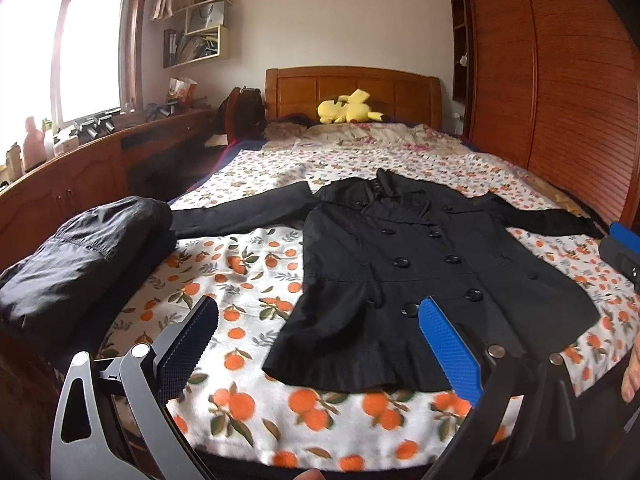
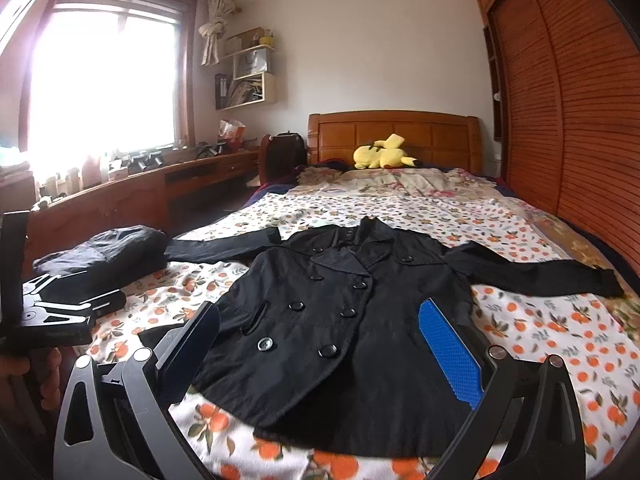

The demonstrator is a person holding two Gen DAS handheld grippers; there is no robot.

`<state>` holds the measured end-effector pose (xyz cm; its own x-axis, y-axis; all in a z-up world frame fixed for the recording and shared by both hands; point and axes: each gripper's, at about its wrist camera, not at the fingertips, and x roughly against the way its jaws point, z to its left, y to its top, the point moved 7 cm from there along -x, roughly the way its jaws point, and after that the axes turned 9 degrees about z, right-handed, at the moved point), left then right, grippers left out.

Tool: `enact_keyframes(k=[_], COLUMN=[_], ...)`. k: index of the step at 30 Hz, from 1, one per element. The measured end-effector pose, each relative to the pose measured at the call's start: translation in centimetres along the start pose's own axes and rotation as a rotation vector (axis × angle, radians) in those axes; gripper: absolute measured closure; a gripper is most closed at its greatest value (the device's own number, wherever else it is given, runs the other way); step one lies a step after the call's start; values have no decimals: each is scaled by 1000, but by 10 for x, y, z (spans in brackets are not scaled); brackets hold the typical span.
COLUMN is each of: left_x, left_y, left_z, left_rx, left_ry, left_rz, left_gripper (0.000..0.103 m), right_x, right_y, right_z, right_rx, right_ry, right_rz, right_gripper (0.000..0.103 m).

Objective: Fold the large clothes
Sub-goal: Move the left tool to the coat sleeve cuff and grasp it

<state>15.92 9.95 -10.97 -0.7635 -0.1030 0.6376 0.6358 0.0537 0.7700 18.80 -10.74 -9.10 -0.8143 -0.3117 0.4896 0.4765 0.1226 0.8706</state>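
Observation:
A black double-breasted coat [image 1: 420, 276] [image 2: 340, 320] lies flat and face up on the bed, sleeves spread out to both sides, hem toward me. My left gripper [image 1: 320, 312] hovers open above the hem's left part, nothing between its fingers. My right gripper [image 2: 320, 316] is also open, held over the coat's lower half and apart from the cloth. In the right wrist view the left gripper's body [image 2: 60, 308] shows at the left edge. The right gripper's blue pad [image 1: 624, 236] shows at the right edge of the left wrist view.
A folded dark garment [image 1: 80, 256] [image 2: 104, 256] sits at the bed's left edge. The bedsheet [image 1: 248, 264] has an orange-fruit print. A yellow plush toy [image 1: 348, 108] lies by the wooden headboard. A wooden desk [image 1: 100, 168] runs along the left; a wardrobe [image 1: 560, 80] stands right.

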Motion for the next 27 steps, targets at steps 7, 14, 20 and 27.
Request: enact_keyframes(k=[7, 14, 20, 27], left_x=[-46, -92, -134, -199], left_y=[23, 56, 82, 101], left_z=[23, 44, 58, 76], left_rx=[-7, -6, -3, 19], left_ry=[16, 18, 13, 26], left_rz=[32, 60, 99, 173], left_gripper=[2, 2, 2, 2], right_x=[-64, -122, -164, -206], right_y=[21, 44, 57, 39], right_z=[3, 2, 9, 13], right_rx=[44, 66, 93, 152], right_ry=[35, 82, 147, 166], right_rz=[42, 46, 69, 135], right_gripper=[6, 7, 28, 34])
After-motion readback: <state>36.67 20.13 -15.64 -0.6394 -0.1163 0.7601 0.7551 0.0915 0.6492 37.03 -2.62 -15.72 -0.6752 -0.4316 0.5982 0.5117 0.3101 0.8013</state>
